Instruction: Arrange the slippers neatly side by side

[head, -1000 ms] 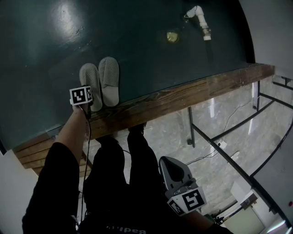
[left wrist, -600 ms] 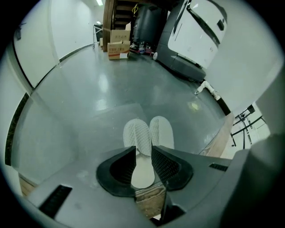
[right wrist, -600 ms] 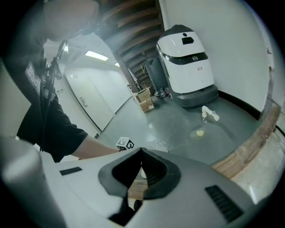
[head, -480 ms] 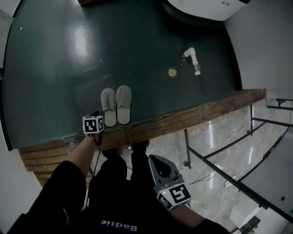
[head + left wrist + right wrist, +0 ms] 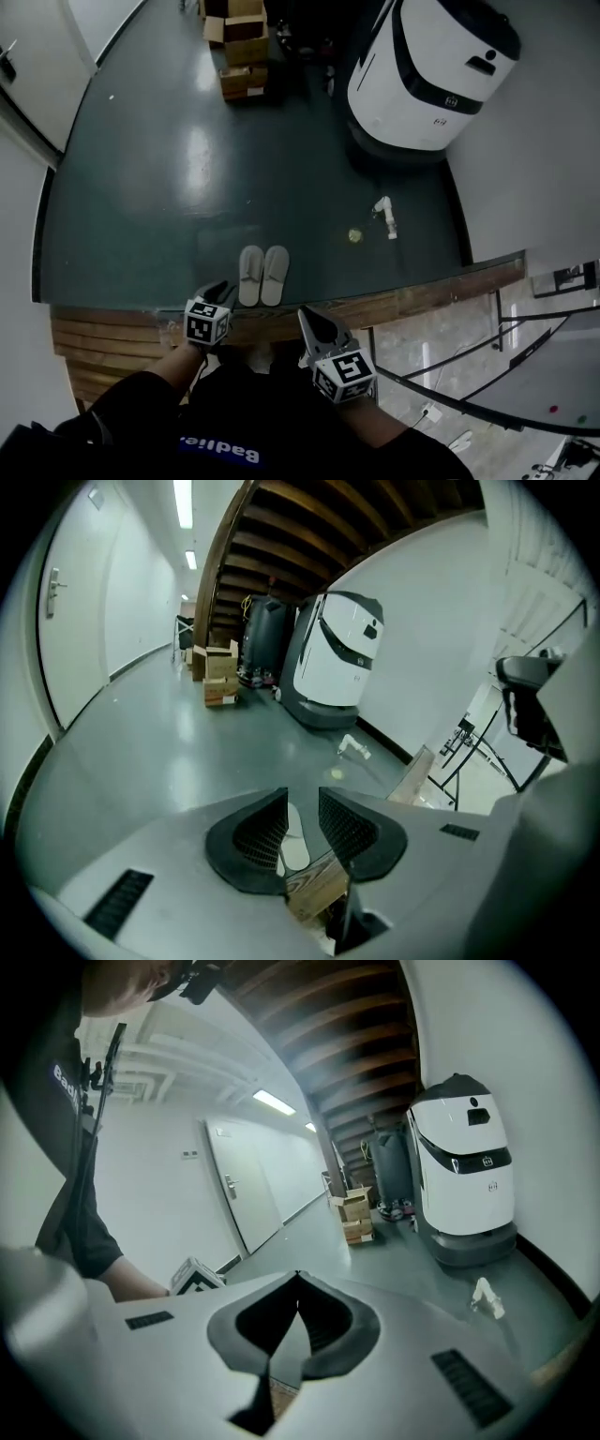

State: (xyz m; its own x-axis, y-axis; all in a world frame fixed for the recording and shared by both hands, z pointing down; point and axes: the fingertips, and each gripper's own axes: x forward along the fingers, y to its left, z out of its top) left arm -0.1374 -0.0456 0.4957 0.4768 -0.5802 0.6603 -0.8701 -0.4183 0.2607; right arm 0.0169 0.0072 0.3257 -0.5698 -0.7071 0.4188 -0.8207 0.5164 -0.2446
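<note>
Two pale grey slippers (image 5: 262, 275) lie side by side on the dark green floor, toes pointing away, just beyond the wooden step edge (image 5: 412, 293). My left gripper (image 5: 218, 289) hovers left of and nearer than them, well above the floor; its jaws stand apart with nothing between. In the left gripper view the left gripper (image 5: 303, 802) frames the slippers (image 5: 292, 838) far below through its gap. My right gripper (image 5: 305, 315) hangs over the step edge to the slippers' right, and in the right gripper view the right gripper (image 5: 298, 1277) has its tips meeting, holding nothing.
A large white machine (image 5: 427, 66) stands at the back right, cardboard boxes (image 5: 242, 47) at the back. A short white pipe piece (image 5: 384, 217) and a small yellowish disc (image 5: 355, 235) lie on the floor right of the slippers. Wooden stair treads (image 5: 94, 347) descend at lower left.
The view has pulled up and back, so the slippers look smaller. The left gripper has drawn away from the slippers. The right gripper has risen forward to the step edge.
</note>
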